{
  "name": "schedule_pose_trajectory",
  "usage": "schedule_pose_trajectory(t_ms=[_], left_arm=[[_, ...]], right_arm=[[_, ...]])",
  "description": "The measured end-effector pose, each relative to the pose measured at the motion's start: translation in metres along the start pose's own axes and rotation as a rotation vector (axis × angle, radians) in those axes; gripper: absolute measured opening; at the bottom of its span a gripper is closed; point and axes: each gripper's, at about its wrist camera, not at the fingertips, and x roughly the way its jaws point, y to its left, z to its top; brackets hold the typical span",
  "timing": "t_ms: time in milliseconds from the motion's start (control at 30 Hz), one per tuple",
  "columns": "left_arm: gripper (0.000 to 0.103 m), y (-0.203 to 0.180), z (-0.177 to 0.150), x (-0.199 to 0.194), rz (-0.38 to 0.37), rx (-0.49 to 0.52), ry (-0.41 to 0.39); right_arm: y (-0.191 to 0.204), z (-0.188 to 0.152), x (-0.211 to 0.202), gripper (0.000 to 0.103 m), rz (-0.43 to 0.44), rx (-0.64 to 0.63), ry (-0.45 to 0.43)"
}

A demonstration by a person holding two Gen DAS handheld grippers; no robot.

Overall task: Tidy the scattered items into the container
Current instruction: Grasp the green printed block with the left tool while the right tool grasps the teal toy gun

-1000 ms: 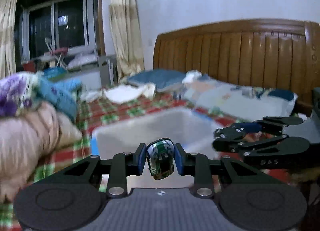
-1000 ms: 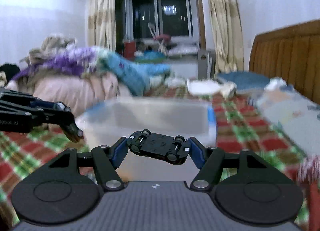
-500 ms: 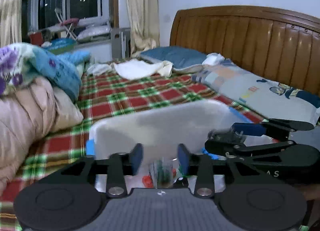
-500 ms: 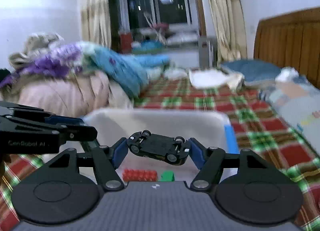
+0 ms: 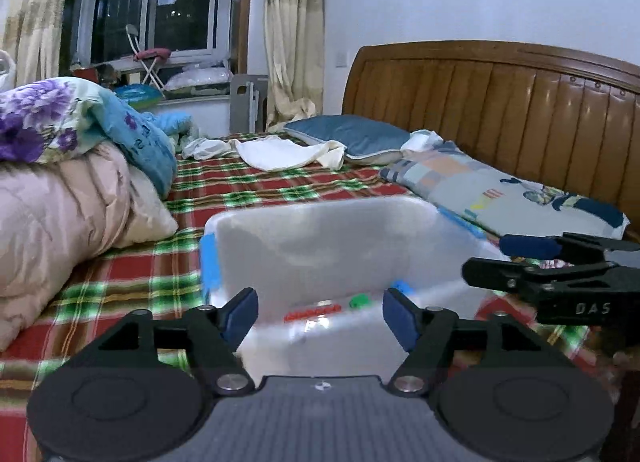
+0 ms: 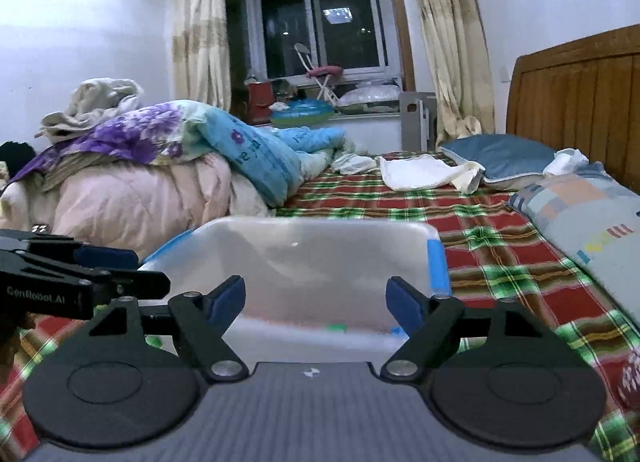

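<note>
my left claw point(image 5: 319, 312) is spread wide with nothing between its pads, and my right claw point(image 6: 316, 300) is spread and bare too. both hang over the near edge of the clear container point(image 5: 320, 238) on the plaid bed point(image 5: 256, 198). only the left view shows the red brick point(image 5: 312, 308) on the bin floor at 12 o'clock; both catch the green piece point(image 6: 335, 327). the right view adds the rumpled quilts point(image 6: 168, 166) at 10 o'clock.

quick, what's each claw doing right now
Left claw: open, holding nothing.
Right claw: open, holding nothing.
</note>
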Motion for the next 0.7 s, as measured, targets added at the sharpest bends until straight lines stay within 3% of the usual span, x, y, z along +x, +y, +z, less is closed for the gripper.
schedule_pose_trajectory(t_ms=[267,433,700], left_arm=[[0.074,-0.011,-0.062,-0.006,0.005,-0.007,0.113],[0.074,-0.02,-0.098,-0.006,0.036,-0.01,0.141],[0.074,-0.03,-0.113,0.004,0.007,-0.057,0.141]], right_arm=[[0.017,-0.056,-0.004,0.084,0.028,-0.017,0.118],[0.022,-0.095,-0.008,0.084,0.034,0.012,0.105],[0.019,-0.1,-0.008,0.084,0.021,0.014,0.108]])
